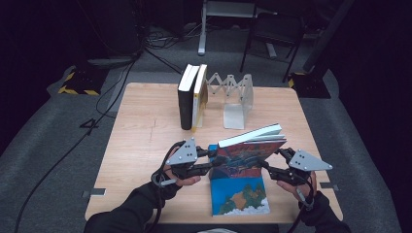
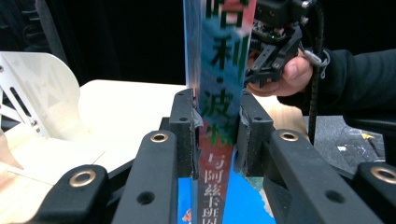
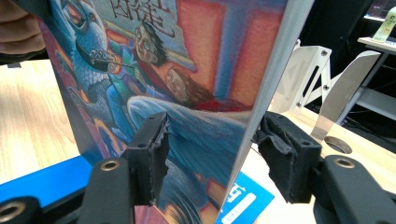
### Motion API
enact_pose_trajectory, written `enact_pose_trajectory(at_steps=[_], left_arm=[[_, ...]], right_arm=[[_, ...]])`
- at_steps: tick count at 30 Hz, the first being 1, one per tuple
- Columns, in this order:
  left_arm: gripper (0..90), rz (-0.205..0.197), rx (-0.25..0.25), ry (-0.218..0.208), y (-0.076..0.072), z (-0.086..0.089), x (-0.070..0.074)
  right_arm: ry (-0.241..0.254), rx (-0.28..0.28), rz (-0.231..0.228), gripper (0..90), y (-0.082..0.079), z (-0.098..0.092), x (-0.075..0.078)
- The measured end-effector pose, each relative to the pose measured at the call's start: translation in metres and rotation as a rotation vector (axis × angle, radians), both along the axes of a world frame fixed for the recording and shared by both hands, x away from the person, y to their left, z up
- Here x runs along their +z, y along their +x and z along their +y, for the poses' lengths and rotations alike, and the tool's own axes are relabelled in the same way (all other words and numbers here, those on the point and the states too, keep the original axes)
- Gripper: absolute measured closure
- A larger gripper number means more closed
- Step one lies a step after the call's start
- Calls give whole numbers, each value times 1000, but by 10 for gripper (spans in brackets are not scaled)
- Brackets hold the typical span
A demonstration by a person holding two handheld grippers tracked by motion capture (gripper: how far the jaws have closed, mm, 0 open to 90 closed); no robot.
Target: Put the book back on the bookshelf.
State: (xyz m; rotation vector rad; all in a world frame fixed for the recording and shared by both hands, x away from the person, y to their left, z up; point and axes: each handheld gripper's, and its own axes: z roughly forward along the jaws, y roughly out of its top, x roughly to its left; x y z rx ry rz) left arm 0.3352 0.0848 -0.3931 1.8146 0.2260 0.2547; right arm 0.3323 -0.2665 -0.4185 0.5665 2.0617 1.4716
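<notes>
Our left claw [image 1: 210,154] clamps the raised book's [image 1: 248,153] spine; our right claw [image 1: 272,162] gapes around its fore-edge. Pale wooden bench [image 1: 145,131], bookend [image 1: 238,99] at twelve o'clock, dark room.

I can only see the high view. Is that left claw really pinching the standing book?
Observer: Yes. In the left gripper view, the left gripper presses its pads on both sides of the upright book, at the spine.
Operator: And the right claw?
Observer: The right gripper straddles the page edge, and its pads look loose rather than squeezing.
Operator: What's on the cover?
Observer: A boy in glasses riding a winged creature.
</notes>
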Motion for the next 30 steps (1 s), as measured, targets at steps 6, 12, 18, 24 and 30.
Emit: enact_pose_trajectory(at_steps=[6, 12, 18, 24, 30], left_arm=[[724, -3, 12, 33, 0, 0, -14], [723, 25, 32, 69, 4, -2, -27], [726, 22, 1, 67, 2, -4, -28], [703, 40, 86, 109, 3, -16, -40], [669, 33, 133, 87, 3, -29, -45]], right_arm=[[0, -3, 12, 406, 3, 0, -4], [16, 4, 74, 333, 15, -2, -12], [6, 49, 124, 306, 27, 2, -18], [-3, 73, 101, 443, 19, 5, -16], [-17, 53, 69, 473, 13, 4, -15]])
